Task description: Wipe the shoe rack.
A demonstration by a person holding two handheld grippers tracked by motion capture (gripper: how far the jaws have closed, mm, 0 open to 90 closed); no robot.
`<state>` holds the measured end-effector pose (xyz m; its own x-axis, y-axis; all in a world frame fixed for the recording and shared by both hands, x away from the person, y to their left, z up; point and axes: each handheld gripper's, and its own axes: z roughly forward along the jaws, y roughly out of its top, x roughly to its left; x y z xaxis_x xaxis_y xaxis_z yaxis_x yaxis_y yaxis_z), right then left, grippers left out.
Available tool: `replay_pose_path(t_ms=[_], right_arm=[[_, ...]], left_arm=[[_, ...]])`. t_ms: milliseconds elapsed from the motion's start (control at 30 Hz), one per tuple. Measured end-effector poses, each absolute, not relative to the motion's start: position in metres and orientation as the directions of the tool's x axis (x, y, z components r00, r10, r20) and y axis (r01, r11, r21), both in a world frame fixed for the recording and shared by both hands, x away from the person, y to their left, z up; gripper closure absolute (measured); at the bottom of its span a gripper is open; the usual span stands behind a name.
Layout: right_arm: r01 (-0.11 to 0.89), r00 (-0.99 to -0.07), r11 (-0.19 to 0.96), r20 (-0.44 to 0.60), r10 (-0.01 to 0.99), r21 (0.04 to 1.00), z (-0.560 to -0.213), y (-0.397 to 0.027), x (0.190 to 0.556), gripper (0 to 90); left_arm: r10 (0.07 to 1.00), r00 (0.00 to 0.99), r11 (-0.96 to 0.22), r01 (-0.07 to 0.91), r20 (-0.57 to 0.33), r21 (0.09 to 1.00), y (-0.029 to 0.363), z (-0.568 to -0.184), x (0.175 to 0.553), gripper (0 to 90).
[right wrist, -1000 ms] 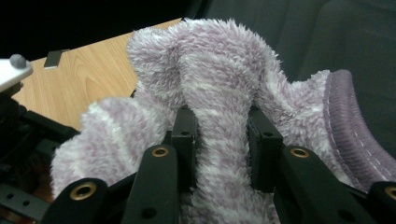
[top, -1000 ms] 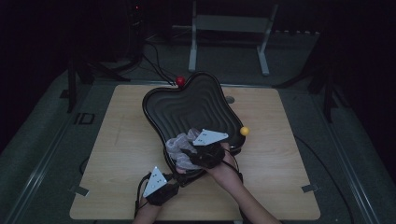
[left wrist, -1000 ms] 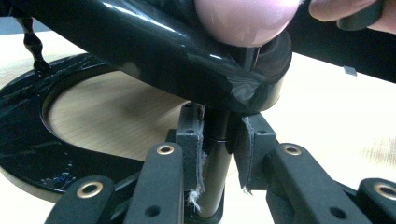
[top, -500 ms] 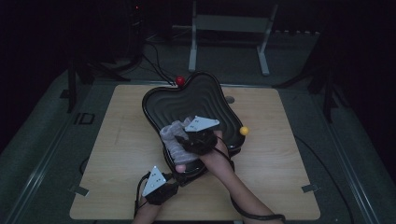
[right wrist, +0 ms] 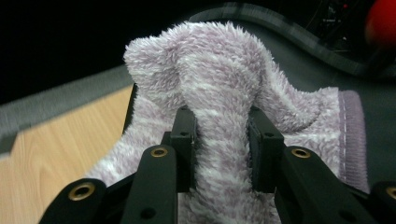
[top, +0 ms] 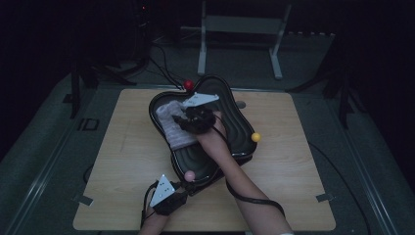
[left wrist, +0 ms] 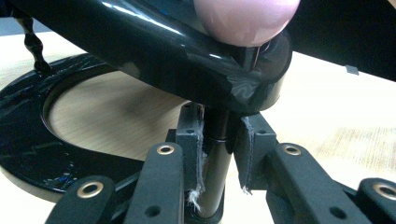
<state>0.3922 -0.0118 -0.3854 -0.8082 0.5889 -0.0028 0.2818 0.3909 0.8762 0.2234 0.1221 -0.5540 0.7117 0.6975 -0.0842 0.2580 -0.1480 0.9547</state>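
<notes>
Wiping appears under way: the right gripper [top: 182,119] pinches a fold of the purple cloth [right wrist: 219,93] at the tray's [top: 235,137] far-left lobe. The left gripper [left wrist: 219,154] clamps the tray's support post [left wrist: 215,158] at its near end. The tray's near portion appears unwiped.

The room is dark and dimly lit. A light wooden counter [top: 122,161] stands on grey floor [top: 44,147]. Beyond it stands a pale metal frame stand [top: 240,29], with black cables [top: 161,63] nearby.
</notes>
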Motion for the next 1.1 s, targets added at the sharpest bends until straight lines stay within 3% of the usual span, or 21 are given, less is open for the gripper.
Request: replay_pose_path(t_ms=[267, 433, 1100], right_arm=[[0.283, -0.802, 0.379, 0.001, 0.597, 0.881, -0.359, 0.019, 0.421, 67.5], [0.302, -0.796, 0.417, -0.014, 0.605, 0.857, -0.364, 0.033, 0.431, 67.4], [0.286, -0.817, 0.454, -0.033, 0.576, 0.844, -0.403, -0.007, 0.374, 68.4]], left_arm=[[0.696, 0.715, -0.165, 0.25, -0.066, 0.954, 0.122, -0.553, 0.223, 74.2], [0.696, 0.714, -0.161, 0.256, -0.074, 0.953, 0.123, -0.553, 0.223, 74.2], [0.698, 0.712, -0.161, 0.26, -0.077, 0.952, 0.123, -0.553, 0.223, 74.1]])
